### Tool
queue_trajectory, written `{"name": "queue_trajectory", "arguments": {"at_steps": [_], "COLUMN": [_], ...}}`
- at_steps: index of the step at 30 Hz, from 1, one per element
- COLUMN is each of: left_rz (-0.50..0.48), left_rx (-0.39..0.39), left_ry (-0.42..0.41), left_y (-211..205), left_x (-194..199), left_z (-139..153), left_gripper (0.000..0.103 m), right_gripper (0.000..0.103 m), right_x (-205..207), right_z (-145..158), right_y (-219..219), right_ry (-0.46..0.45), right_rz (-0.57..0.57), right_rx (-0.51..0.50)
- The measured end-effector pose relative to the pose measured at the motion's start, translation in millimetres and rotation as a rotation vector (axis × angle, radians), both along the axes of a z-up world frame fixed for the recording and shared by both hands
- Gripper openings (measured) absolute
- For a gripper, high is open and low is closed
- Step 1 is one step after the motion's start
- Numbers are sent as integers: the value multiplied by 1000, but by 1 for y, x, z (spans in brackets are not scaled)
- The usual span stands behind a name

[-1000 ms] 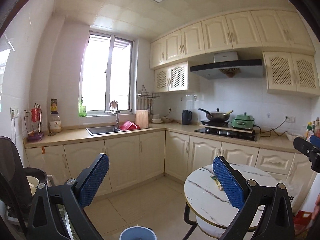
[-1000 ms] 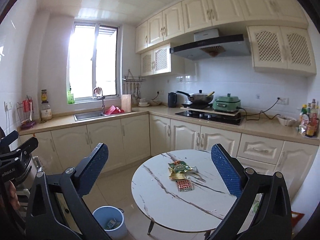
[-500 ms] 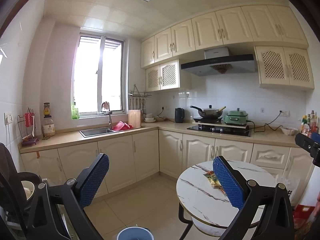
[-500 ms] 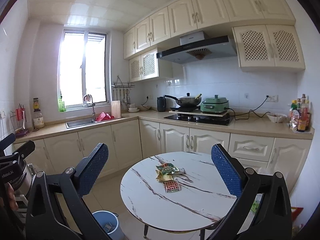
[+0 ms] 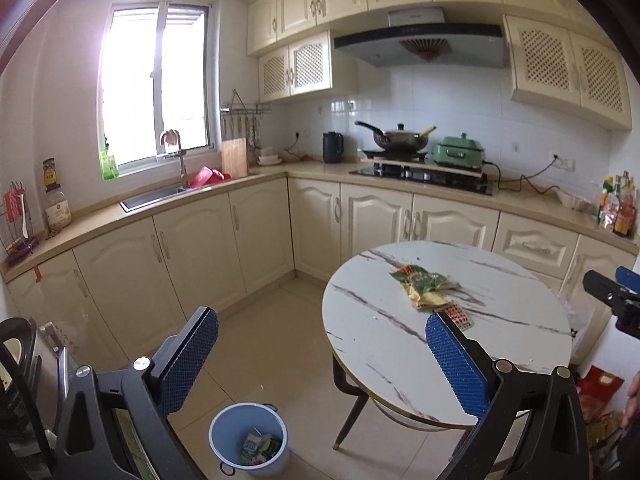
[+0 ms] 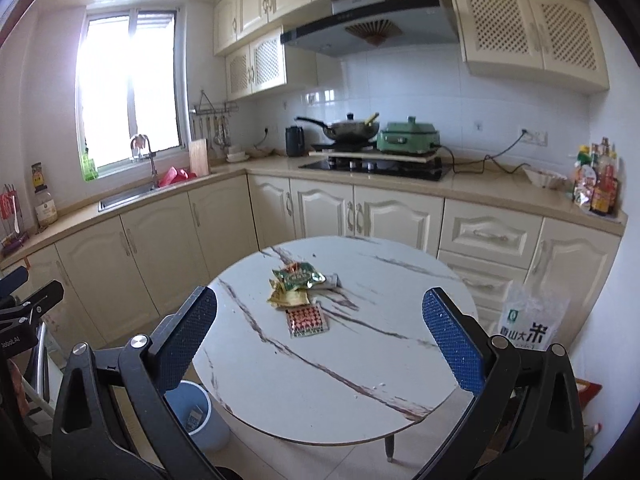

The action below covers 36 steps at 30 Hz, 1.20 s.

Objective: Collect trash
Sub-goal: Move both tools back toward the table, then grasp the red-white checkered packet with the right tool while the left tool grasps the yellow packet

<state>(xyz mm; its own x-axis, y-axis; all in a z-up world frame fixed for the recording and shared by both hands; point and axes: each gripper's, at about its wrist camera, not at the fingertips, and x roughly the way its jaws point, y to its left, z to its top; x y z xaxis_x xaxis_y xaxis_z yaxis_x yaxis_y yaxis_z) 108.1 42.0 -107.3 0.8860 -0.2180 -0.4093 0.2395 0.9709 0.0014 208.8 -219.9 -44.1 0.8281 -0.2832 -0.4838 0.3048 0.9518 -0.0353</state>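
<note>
Nearest to me, the left gripper [image 5: 322,354] and the right gripper [image 6: 320,332] both hang in the air with their blue-padded jaws spread wide and nothing between them. Over the last second both have tipped down and drawn nearer the round marble table [image 6: 304,392]; the ceiling has slid out of their views, and the tabletop fills far more of the right one than it did. I take that as the approach nearly done and the first pick about to begin.

Below the left gripper, at about seven o'clock from the table, stands the blue bin [image 5: 249,444], which already has a few scraps in it and now shows in full where only its rim did before.

Further on, near the middle of the tabletop, lies the trash: a green snack wrapper [image 6: 299,275] overlapping a crumpled yellow wrapper [image 6: 289,298], and at five o'clock from those, just beside them, a flat red blister pack [image 6: 306,321]. The right gripper looks squarely at the pile, so I would expect it to reach first.

At three o'clock, past the table's edge, a rice bag [image 6: 528,322] stands against the cabinets.
</note>
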Motion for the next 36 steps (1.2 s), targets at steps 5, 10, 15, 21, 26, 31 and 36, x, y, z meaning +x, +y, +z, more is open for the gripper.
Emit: {"name": "queue_trajectory", "arguments": {"at_steps": [5,10,15,21,26,31,36], "left_rz": [-21,-52,-70,-98,-132,-208,-279], "left_rx": [29,64,94,99,97,78,15], "left_ry": [110,200,246,285,304,335,406], "left_y": [-28,-55,-79,-108,-135,-162,-189], "left_x": [70,144,219,291,326,347,387], "left_z": [-6,-8,-14,-24,-36,-53,-66], "left_gripper": [102,102,102,102,102,102,102], "right_gripper": [103,103,103,103,71,32,4], "right_x": [66,135,193,227,233,230,224], "right_z": [-63,-119,-164,-187,-194,-189,-185], "right_y": [-25,-43,-59,-69,-74,-98,-123], "right_ry": [188,355,472,523,533,515,498], "right_rz": [35,79,89,131,168,172,184], "right_rx": [41,93,123,113,64,72,120]}}
